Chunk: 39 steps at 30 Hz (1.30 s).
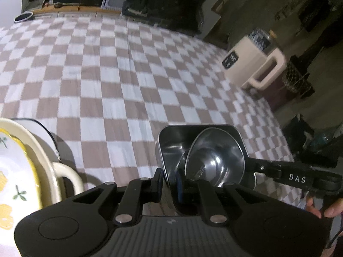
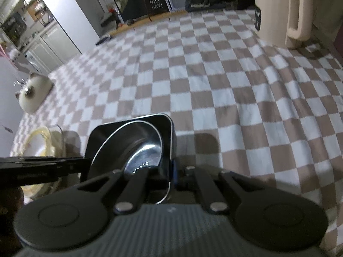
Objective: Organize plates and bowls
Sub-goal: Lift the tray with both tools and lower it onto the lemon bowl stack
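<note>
Left hand-held gripper [image 1: 169, 184] clamping steel tray [image 1: 171, 145], right likewise

**A checkered cloth in a dim room**

We look across a wide surface covered by a checkered cloth [image 2: 214, 81] in brown and white squares, creased in places. At its far edge we see a strip of pale wood [image 1: 70, 8], and behind it a dark sign [image 2: 153, 0] reading "HAVE A NICE DAY!". A large cream container with a loop handle [image 2: 285, 15] stands at the far right corner of the cloth. To the left we make out grey cabinet fronts [image 2: 53, 40] and cluttered shelves [image 2: 15, 27]. The background is dark and hard to read; the light falls mostly on the cloth.
</note>
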Available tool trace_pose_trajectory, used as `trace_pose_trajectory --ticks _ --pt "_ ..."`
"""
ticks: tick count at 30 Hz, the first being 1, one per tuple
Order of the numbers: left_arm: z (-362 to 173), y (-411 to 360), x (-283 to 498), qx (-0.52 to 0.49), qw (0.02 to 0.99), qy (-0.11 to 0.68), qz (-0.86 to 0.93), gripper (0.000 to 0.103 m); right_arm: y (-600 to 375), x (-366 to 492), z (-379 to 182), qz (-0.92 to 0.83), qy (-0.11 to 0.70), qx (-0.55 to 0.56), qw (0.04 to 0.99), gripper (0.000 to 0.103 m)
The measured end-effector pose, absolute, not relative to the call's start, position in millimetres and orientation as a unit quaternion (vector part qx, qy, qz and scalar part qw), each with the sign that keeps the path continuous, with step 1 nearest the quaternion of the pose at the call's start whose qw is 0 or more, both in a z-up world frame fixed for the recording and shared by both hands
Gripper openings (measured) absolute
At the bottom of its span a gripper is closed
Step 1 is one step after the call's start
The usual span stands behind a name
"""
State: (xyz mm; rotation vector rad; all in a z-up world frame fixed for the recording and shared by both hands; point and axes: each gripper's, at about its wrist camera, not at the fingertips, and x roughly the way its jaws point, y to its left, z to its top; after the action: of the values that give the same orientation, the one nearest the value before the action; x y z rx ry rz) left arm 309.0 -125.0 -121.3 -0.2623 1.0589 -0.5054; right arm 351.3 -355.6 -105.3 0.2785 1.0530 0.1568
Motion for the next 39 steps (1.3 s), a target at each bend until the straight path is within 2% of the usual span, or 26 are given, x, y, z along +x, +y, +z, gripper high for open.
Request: trace_pose_trajectory --ticks 9,20,31,39 --pt "-85.1 -82.0 300.2 -0.165 0.846 0.451 -0.231 0.013 -330.4 339.5 -70.6 0.103 0.427 0.143 0.887 0.007" --pt "-51.6 -7.1 272.9 -0.193 0.878 0.393 -0.194 0.013 -275.5 341.7 -50.0 0.138 0.386 0.148 0.9 0.007" --pt "-30.3 60.7 253.1 -0.177 0.899 0.375 -0.143 0.013 -215.2 356.5 -51.3 0.18 0.379 0.157 0.894 0.007" --pt "-42.1 110.0 242.0 -0.203 0.896 0.382 -0.103 0.013 -174.5 359.1 -62.8 0.225 0.403 0.136 0.877 0.01"
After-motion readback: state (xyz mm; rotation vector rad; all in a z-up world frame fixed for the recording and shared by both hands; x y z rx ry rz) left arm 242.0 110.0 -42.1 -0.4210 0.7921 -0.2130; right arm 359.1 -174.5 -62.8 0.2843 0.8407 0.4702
